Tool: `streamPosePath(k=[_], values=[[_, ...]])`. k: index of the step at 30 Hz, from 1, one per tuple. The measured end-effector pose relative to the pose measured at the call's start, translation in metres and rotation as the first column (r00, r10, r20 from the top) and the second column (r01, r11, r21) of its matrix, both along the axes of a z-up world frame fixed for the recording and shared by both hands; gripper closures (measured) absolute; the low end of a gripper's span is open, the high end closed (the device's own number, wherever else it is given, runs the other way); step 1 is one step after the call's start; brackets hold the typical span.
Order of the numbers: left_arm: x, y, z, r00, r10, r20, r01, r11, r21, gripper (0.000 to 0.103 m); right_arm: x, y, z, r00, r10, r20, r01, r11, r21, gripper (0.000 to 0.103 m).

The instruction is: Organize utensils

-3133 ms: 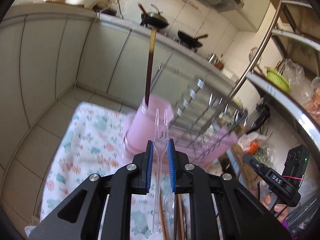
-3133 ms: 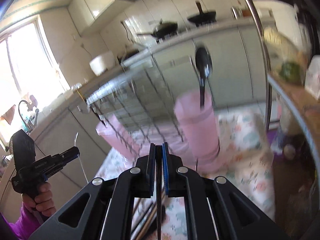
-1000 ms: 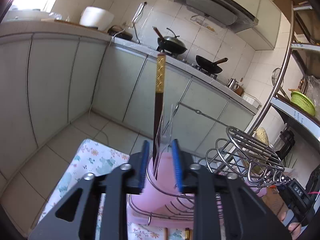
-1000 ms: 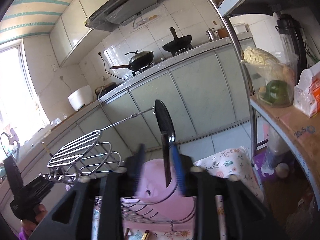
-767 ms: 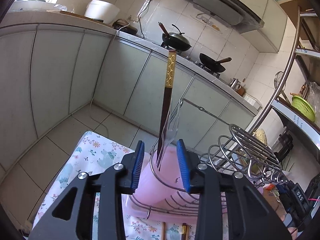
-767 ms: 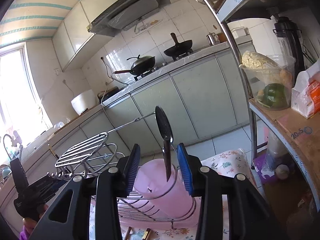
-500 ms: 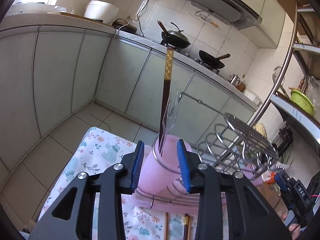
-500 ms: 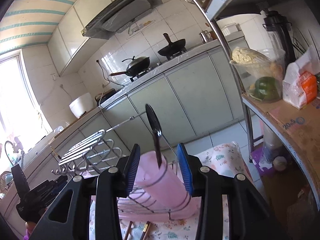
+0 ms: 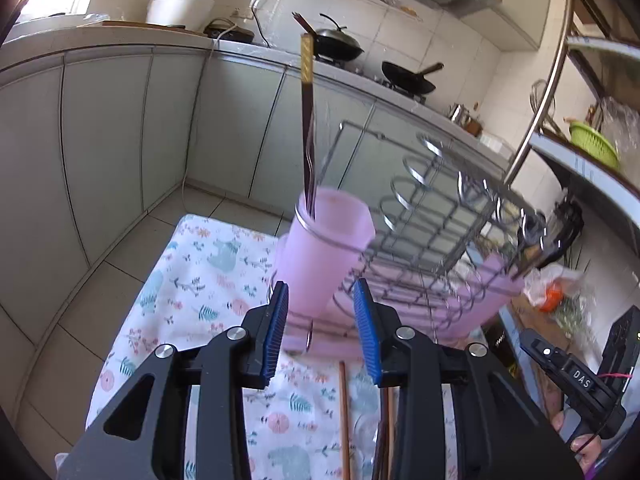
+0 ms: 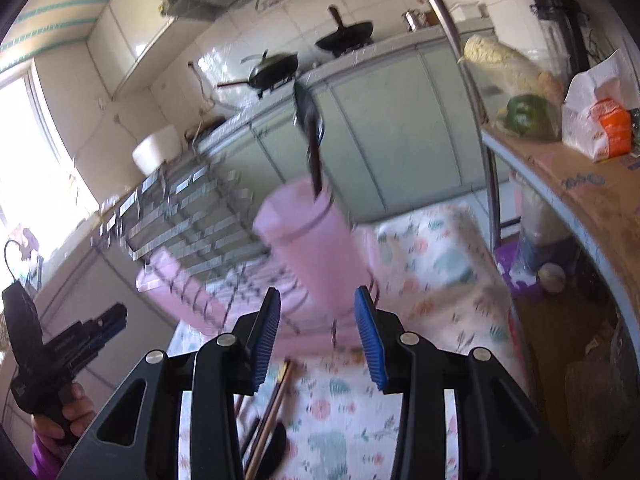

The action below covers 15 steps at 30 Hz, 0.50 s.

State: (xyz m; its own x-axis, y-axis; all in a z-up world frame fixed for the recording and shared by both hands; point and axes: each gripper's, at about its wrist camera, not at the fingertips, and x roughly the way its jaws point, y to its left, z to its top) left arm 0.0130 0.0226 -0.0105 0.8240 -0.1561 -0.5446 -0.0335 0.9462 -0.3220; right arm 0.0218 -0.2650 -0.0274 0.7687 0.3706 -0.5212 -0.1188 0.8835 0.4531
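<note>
Our left gripper point(image 9: 320, 330) stands open with nothing between its blue pads point(image 9: 275, 332); its jaws have just been opening. Just past them sits a pink cup point(image 9: 326, 248) held in a wire ring at one end of a metal dish rack point(image 9: 436, 232). A dark chopstick with a gold top point(image 9: 307, 120) stands upright in that cup, and beside it we make out a thin clear utensil whose kind we cannot tell. Below the gripper, loose chopsticks point(image 9: 345, 420) lie on the flowered cloth point(image 9: 192, 280) that covers the bench.

Our right gripper point(image 10: 316, 334) is open too, empty between its pads point(image 10: 370, 336). Ahead of it a second pink cup point(image 10: 316, 248) sits in the rack's point(image 10: 200, 224) other wire ring, and a dark spoon point(image 10: 310, 128) stands in it, bowl upward. This view is blurred, so finer detail is lost. More chopsticks point(image 10: 268, 412) lie on the cloth point(image 10: 432, 256) under the gripper.

Each camera catches the other gripper at its edge, held in a hand point(image 10: 66, 412). Behind everything runs a counter with two black pans point(image 9: 408, 78) and a white rice cooker point(image 9: 180, 10). To the right a shelf point(image 10: 576, 192) holds bags and a green pepper point(image 10: 524, 114).
</note>
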Motion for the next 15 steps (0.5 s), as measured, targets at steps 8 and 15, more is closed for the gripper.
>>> streamPosePath(k=[8,15], values=[[-0.013,-0.010,-0.017,0.998,-0.042,-0.051,0.044,0.998,0.043,0.069,-0.004,0.028,-0.026,0.990,0.096,-0.100,-0.099,0.995,-0.025,0.064],[-0.019,-0.018,-0.031,0.993,-0.072,-0.097,0.078,0.995,0.063,0.069,-0.008,0.045,-0.042,0.975,0.153,-0.161,-0.161,0.986,-0.038,0.064]])
